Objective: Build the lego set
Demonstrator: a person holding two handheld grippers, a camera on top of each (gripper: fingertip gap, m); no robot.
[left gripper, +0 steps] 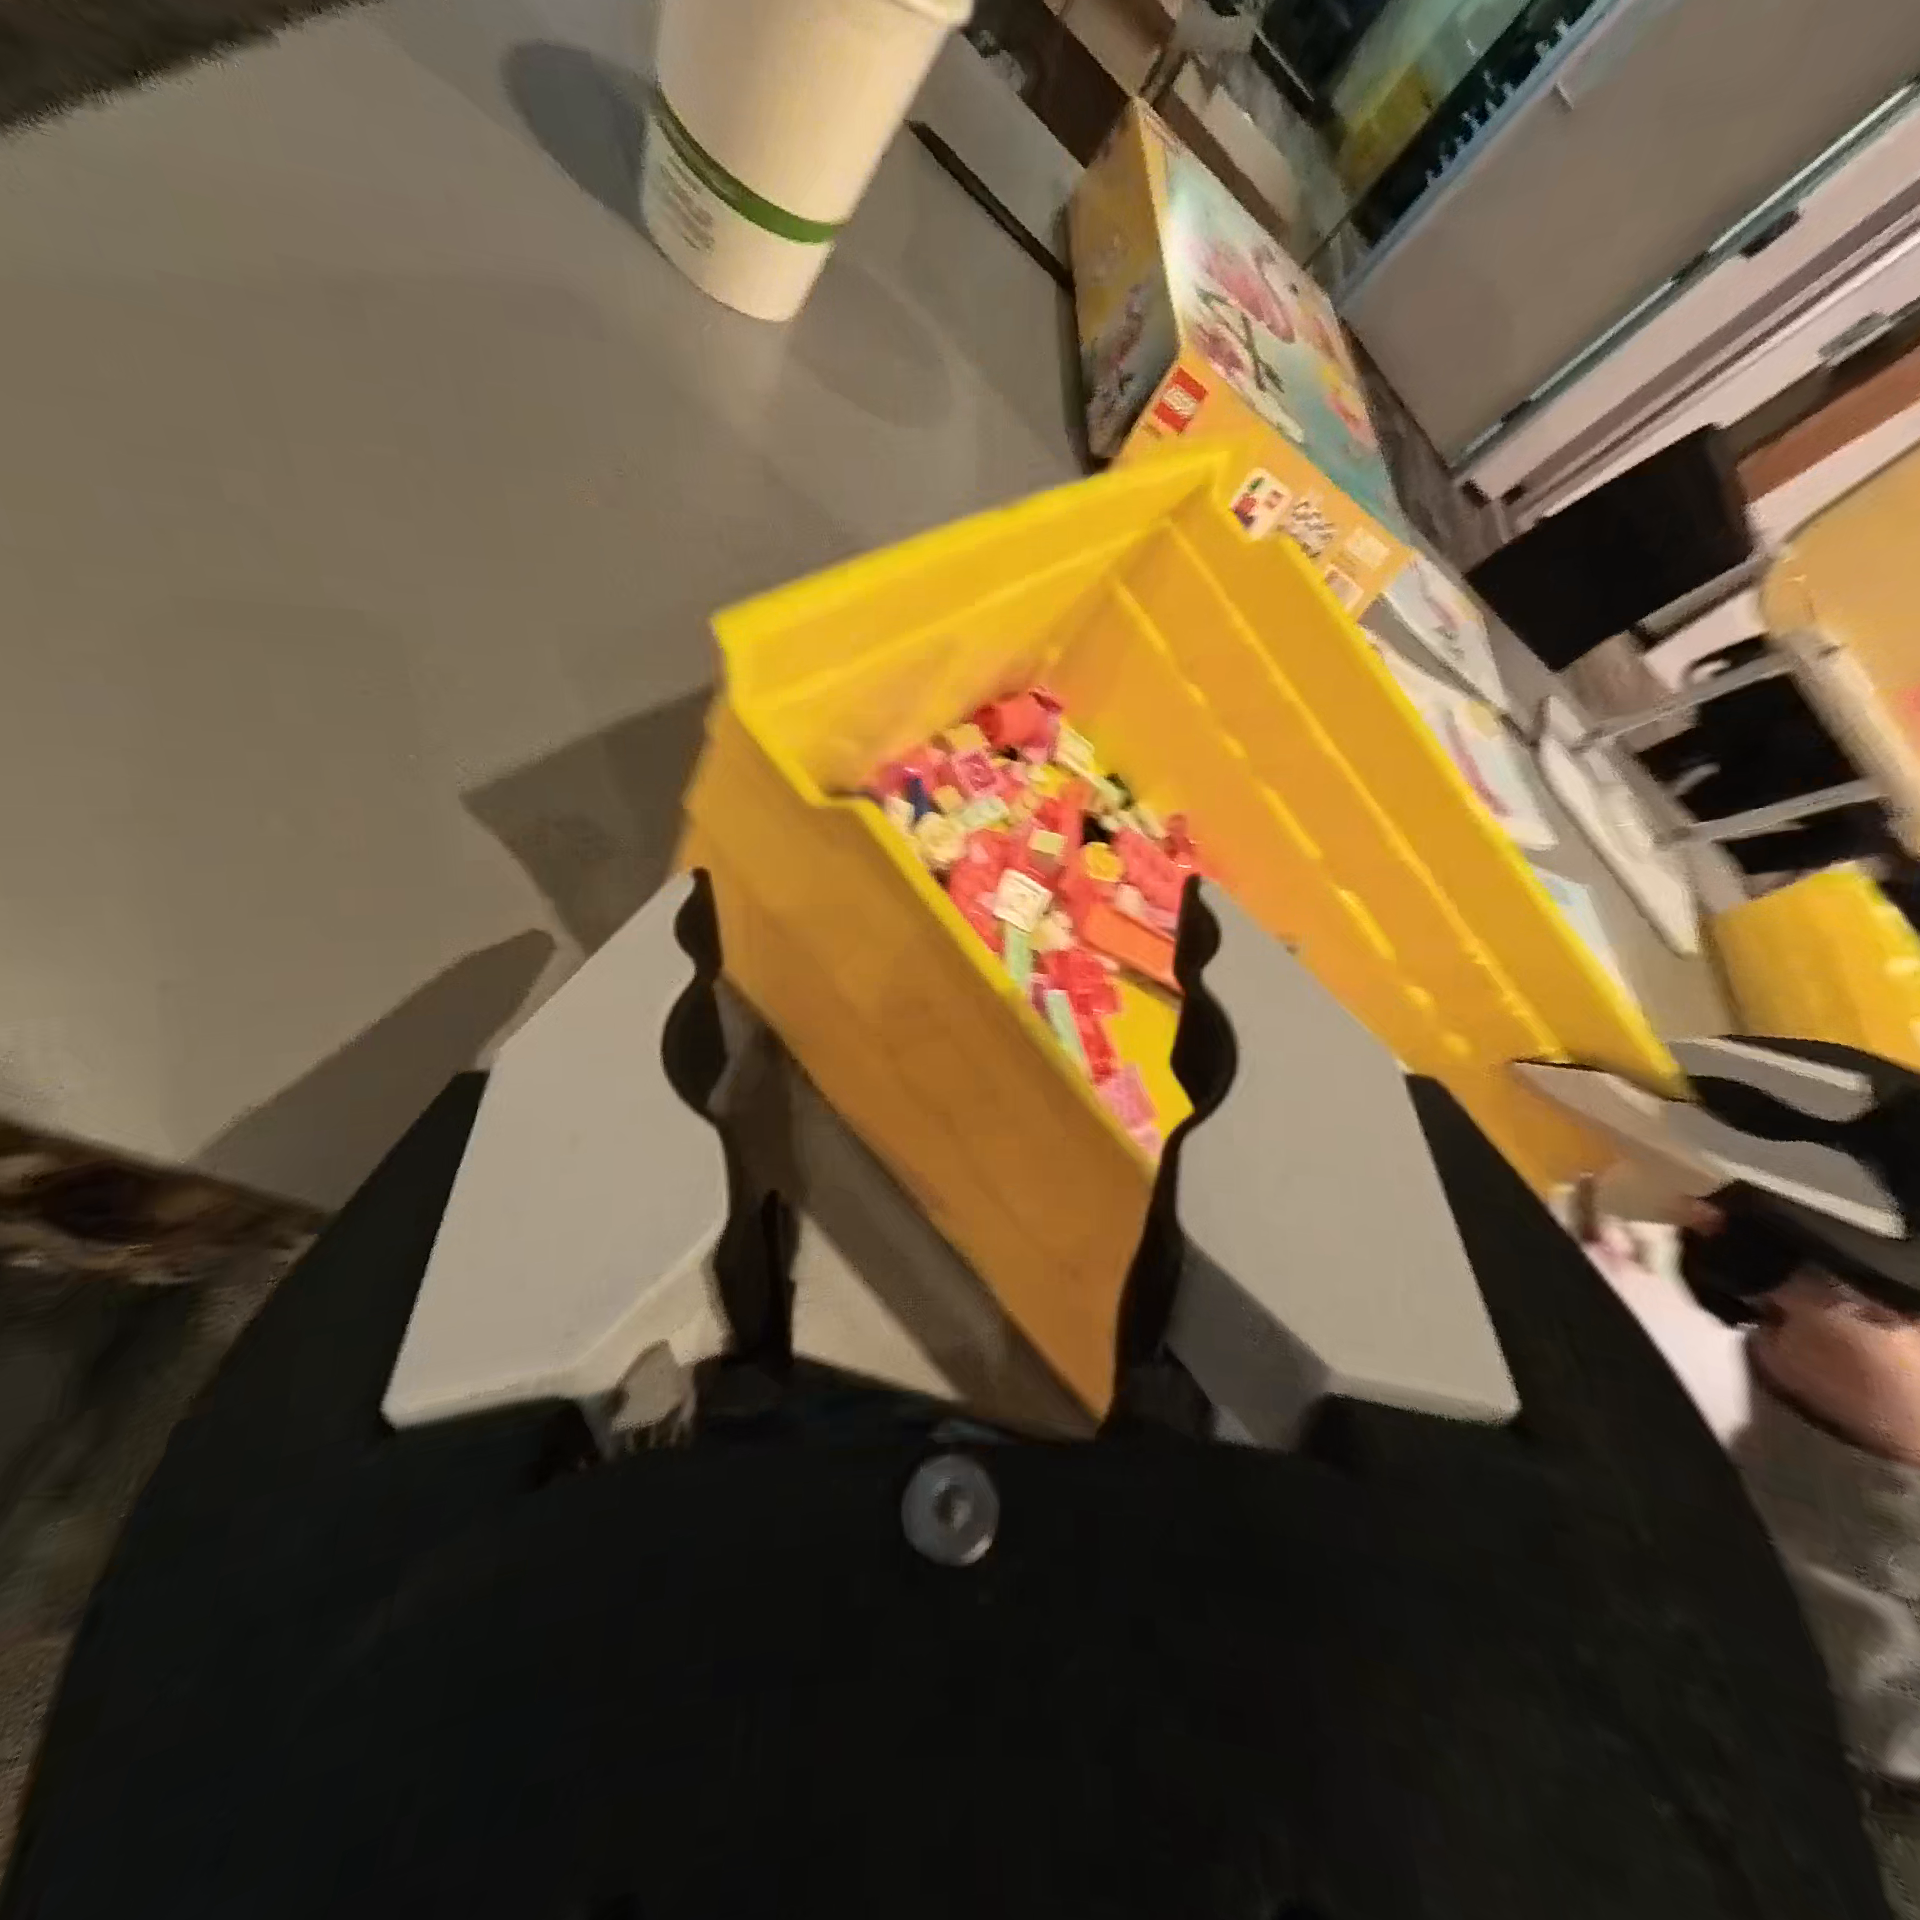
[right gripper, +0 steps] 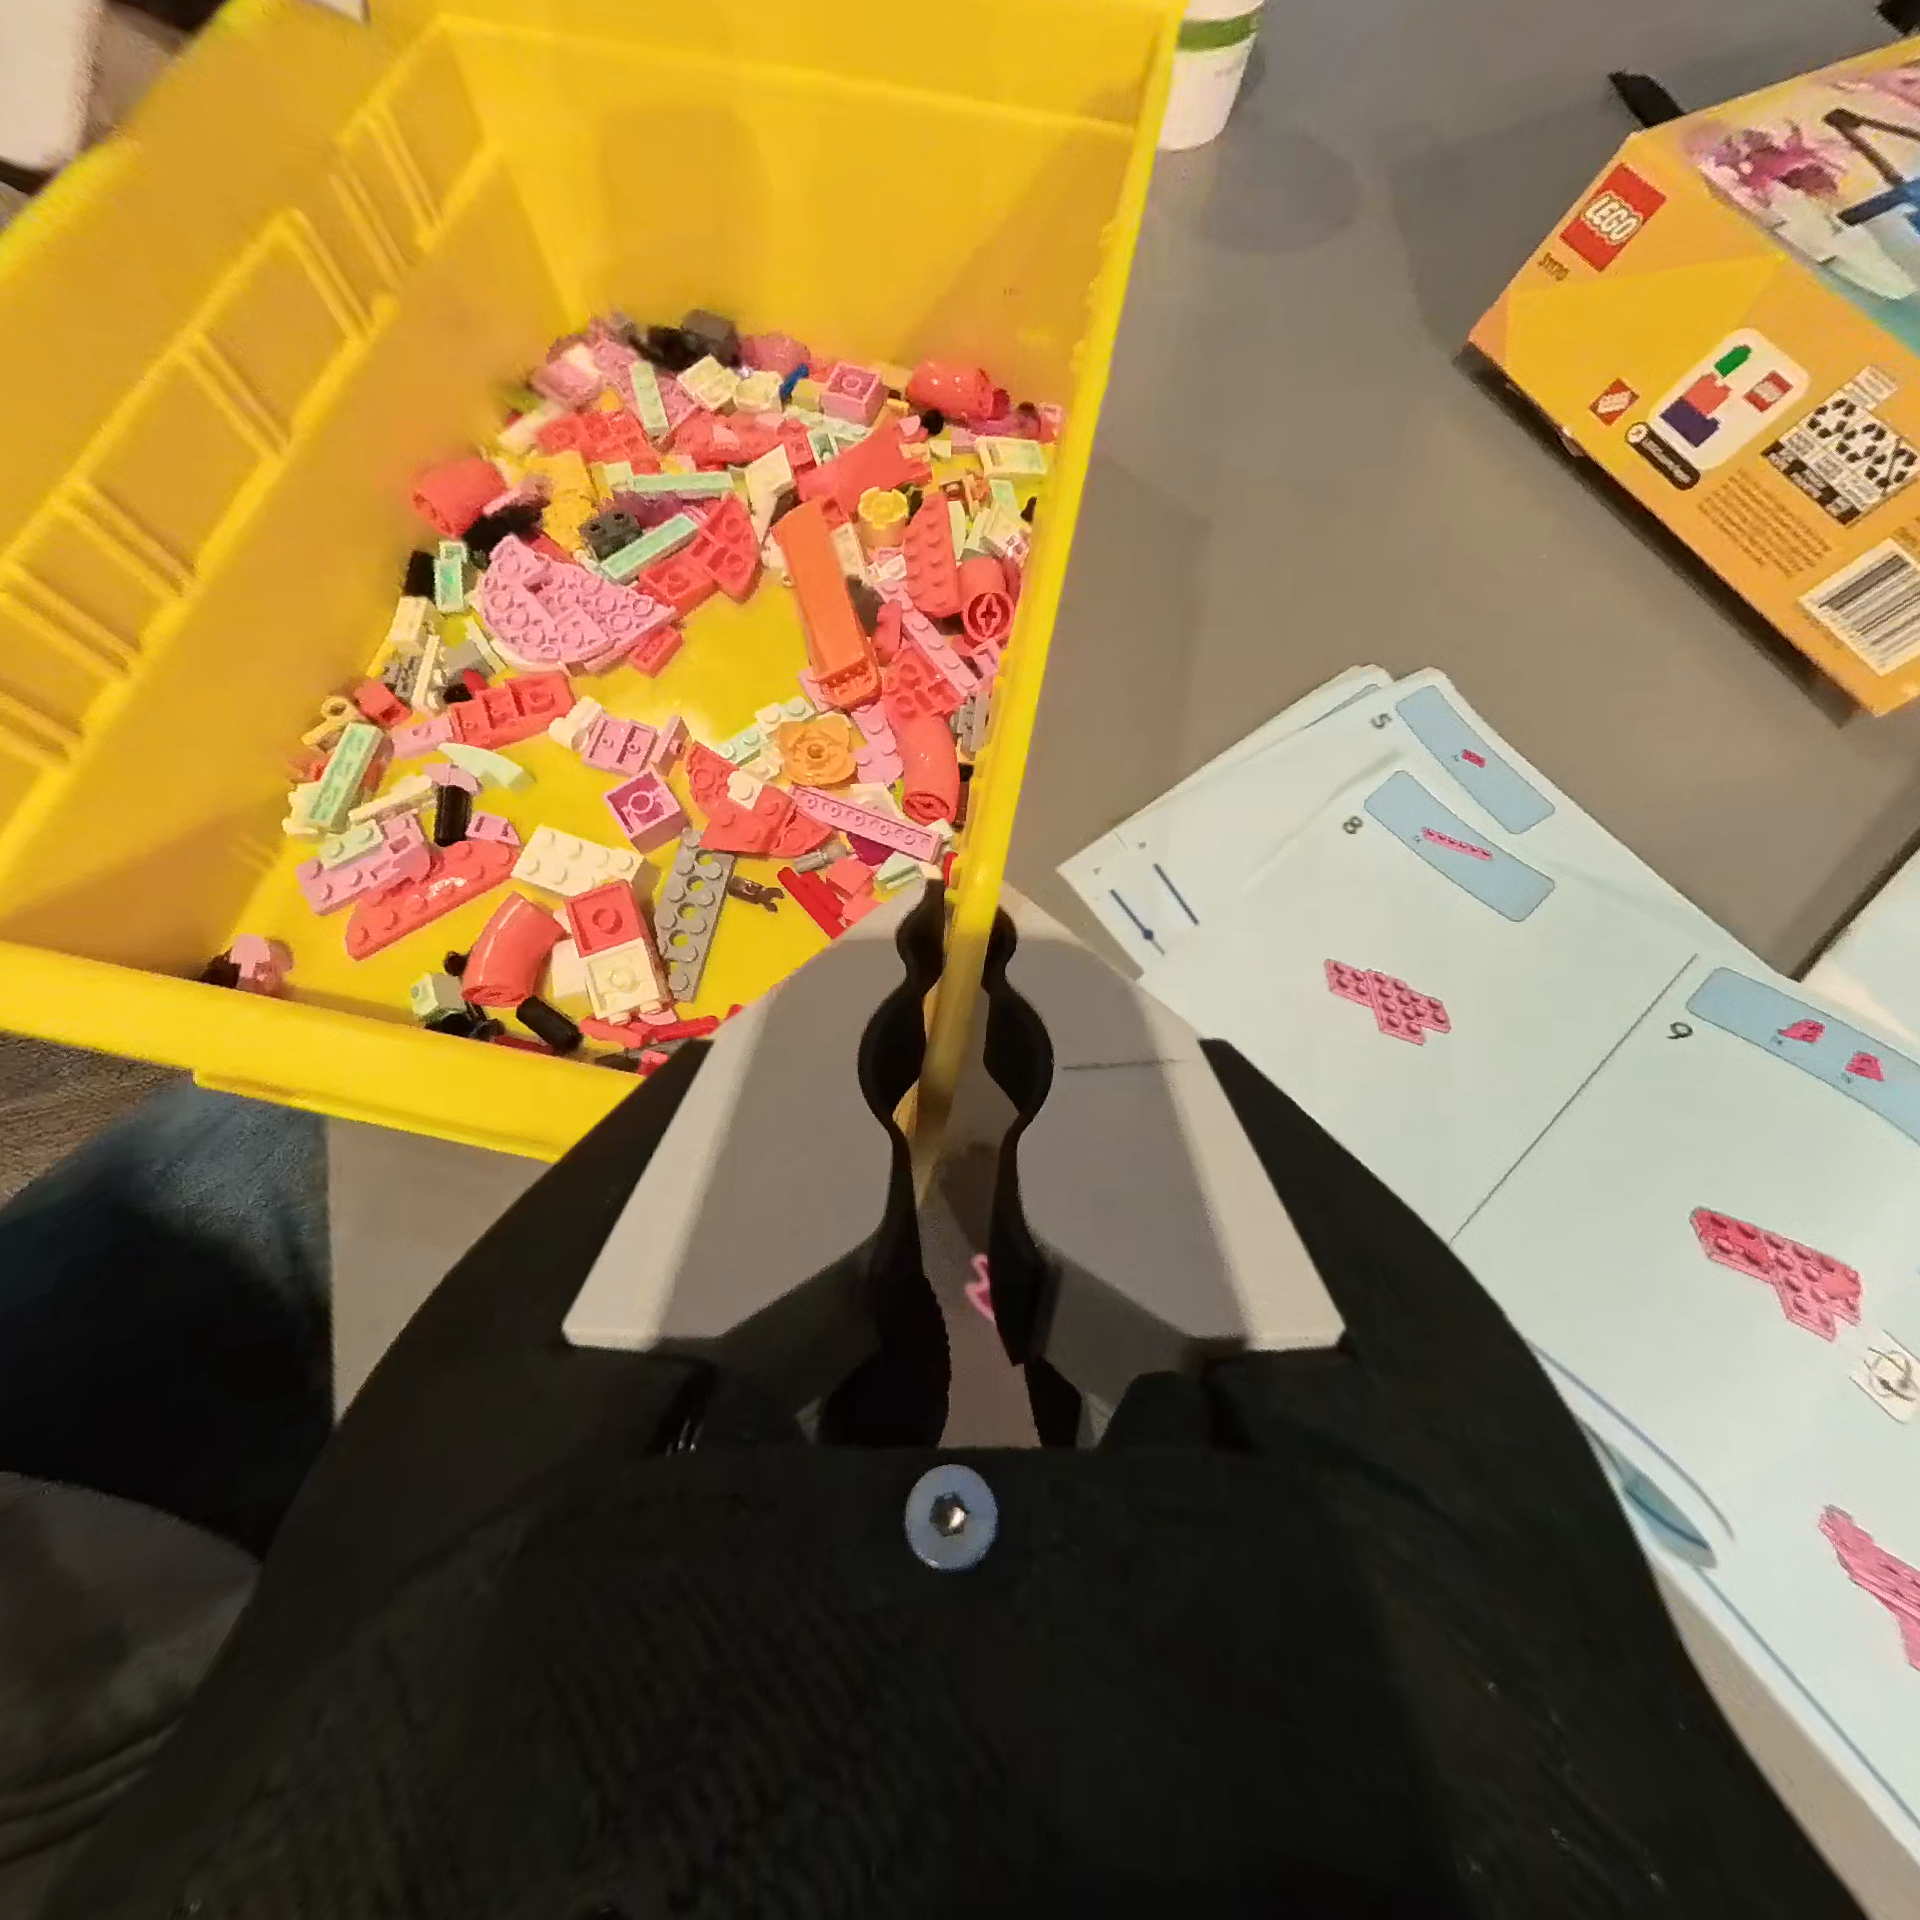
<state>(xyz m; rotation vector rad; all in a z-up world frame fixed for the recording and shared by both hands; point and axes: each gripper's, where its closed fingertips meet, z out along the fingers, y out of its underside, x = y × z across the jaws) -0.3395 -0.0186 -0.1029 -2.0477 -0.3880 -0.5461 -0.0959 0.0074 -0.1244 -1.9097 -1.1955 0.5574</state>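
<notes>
A yellow bin (right gripper: 623, 156) holds several loose coral, pink, white and mint lego pieces (right gripper: 675, 644). My right gripper (right gripper: 958, 925) is shut on the bin's right wall, with one pad inside and one outside the yellow rim. In the left wrist view the bin (left gripper: 935, 1039) looks tilted, with its pieces (left gripper: 1039, 862) inside. My left gripper (left gripper: 948, 914) is wide open and straddles the bin's near wall without pressing on it; one finger (left gripper: 1195, 966) is inside the bin. The right gripper (left gripper: 1704, 1132) shows at the bin's far corner.
An open instruction booklet (right gripper: 1507, 987) lies right of the bin on the grey table (right gripper: 1299, 468). The lego box (right gripper: 1714, 416) lies beyond it. A paper cup (left gripper: 779, 145) stands behind the bin. A person's leg (right gripper: 135, 1299) is at the lower left. There is about 25 cm between the tips of the two grippers.
</notes>
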